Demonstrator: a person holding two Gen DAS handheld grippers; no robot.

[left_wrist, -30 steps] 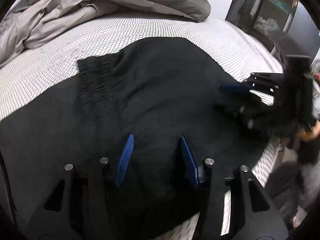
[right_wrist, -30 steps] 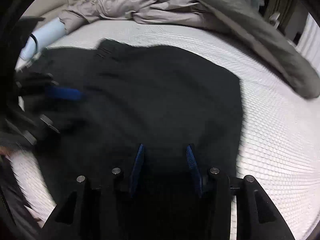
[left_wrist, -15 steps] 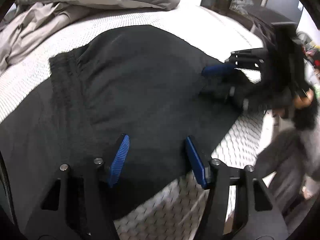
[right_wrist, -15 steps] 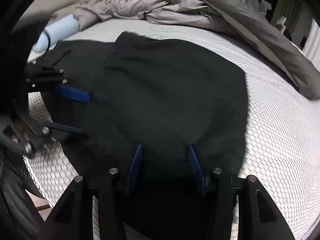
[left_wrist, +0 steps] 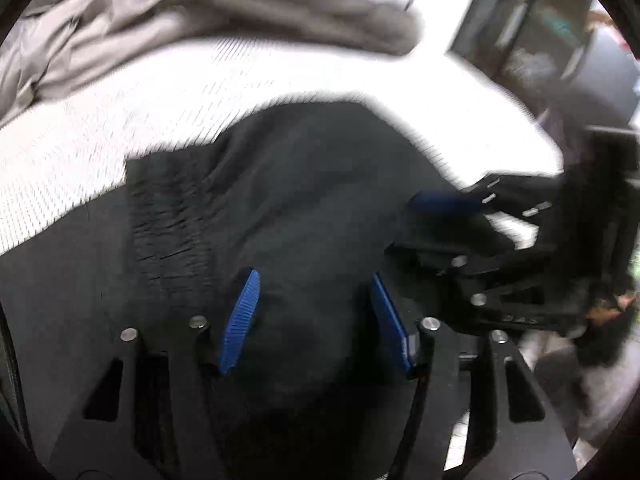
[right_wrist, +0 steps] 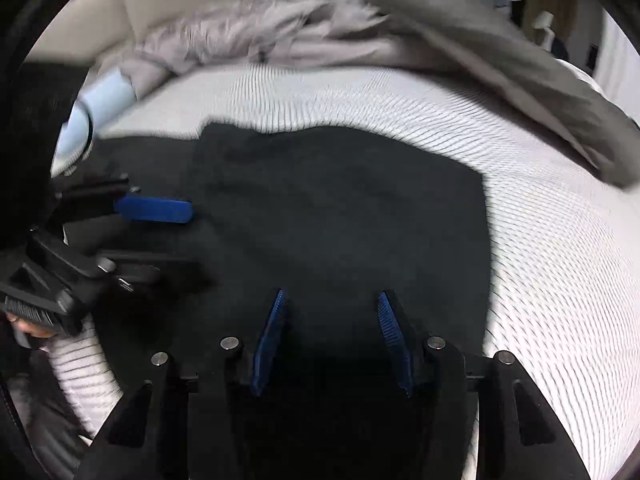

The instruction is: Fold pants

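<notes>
Black pants (left_wrist: 304, 200) lie spread on the white mattress (left_wrist: 100, 120), with the gathered waistband (left_wrist: 168, 216) at the left; they also show in the right wrist view (right_wrist: 340, 208). My left gripper (left_wrist: 314, 280) is open, its blue pads low over the dark cloth. My right gripper (right_wrist: 332, 300) is open too, over the near edge of the pants. Each gripper shows in the other's view: the right one (left_wrist: 460, 232) at the pants' right edge, the left one (right_wrist: 160, 236) at their left edge. Both views are blurred.
A rumpled grey duvet (right_wrist: 440, 32) lies along the far side of the mattress, also in the left wrist view (left_wrist: 200, 12). A pale blue roll (right_wrist: 100, 100) lies at the far left. Dark furniture (left_wrist: 540, 40) stands beyond the bed's right edge.
Both grippers have moved forward over the pants from the near mattress edge. They stay open. The pants lie as before.
</notes>
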